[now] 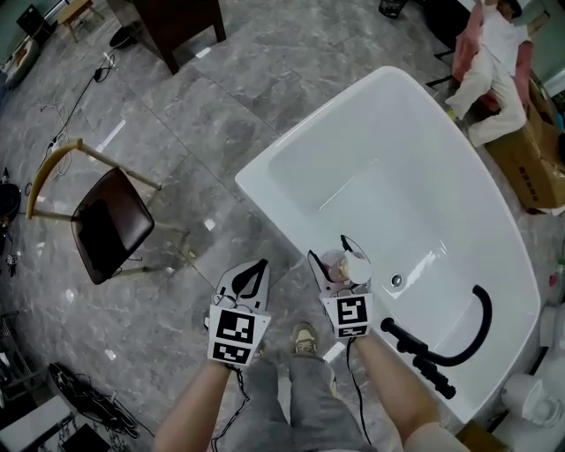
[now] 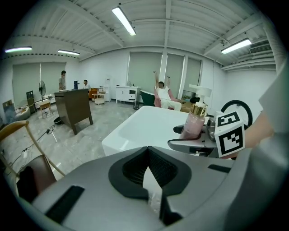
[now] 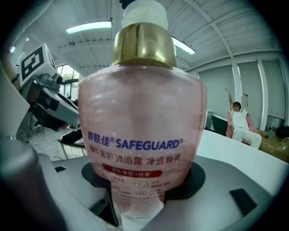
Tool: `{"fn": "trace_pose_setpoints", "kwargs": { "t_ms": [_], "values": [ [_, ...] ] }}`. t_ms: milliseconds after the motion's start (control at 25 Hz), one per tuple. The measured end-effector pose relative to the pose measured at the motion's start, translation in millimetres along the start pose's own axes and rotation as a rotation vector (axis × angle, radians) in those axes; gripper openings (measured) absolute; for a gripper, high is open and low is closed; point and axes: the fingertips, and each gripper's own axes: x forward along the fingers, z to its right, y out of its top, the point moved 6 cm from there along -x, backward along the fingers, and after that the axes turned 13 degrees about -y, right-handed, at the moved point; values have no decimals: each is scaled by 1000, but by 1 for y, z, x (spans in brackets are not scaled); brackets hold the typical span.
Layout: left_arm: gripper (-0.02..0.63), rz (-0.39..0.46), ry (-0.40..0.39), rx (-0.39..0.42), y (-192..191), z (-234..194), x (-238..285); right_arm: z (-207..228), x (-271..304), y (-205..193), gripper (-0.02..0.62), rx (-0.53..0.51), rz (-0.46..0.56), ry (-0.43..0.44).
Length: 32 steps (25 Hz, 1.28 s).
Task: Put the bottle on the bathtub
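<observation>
A pink Safeguard bottle [image 3: 140,126] with a gold collar and a white cap stands upright between the jaws of my right gripper [image 3: 140,198], which is shut on its lower body. In the head view the bottle [image 1: 344,262] and right gripper [image 1: 340,256] hang over the near rim of the white bathtub [image 1: 309,139]. My left gripper [image 1: 254,269] is just left of it, over the floor beside the tub, shut with nothing in it. The left gripper view shows its jaws [image 2: 149,158] meeting, with the bottle [image 2: 194,124], right gripper [image 2: 198,142] and tub [image 2: 144,124] ahead to the right.
A black curved faucet [image 1: 450,344] sits on the tub's near right rim. A dark-seated chair [image 1: 110,221] stands on the floor to the left and a dark cabinet [image 1: 181,22] at the back. A person [image 1: 490,53] and a cardboard box [image 1: 530,159] are beyond the tub.
</observation>
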Motion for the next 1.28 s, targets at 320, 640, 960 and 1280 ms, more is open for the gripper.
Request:
{"fn": "trace_pose_setpoints", "kwargs": {
  "t_ms": [320, 640, 960, 1280],
  "values": [
    [18, -25, -29, 7, 0, 12, -2, 1, -2, -5, 363, 40, -45, 15],
    [18, -18, -46, 13, 25, 28, -29, 5, -35, 25, 411, 131, -147, 39],
    [18, 8, -39, 42, 70, 46, -81, 15, -92, 76, 413, 181, -216, 23],
    [18, 61, -20, 81, 124, 74, -145, 19, -164, 160, 404, 182, -138, 25]
  ]
}}
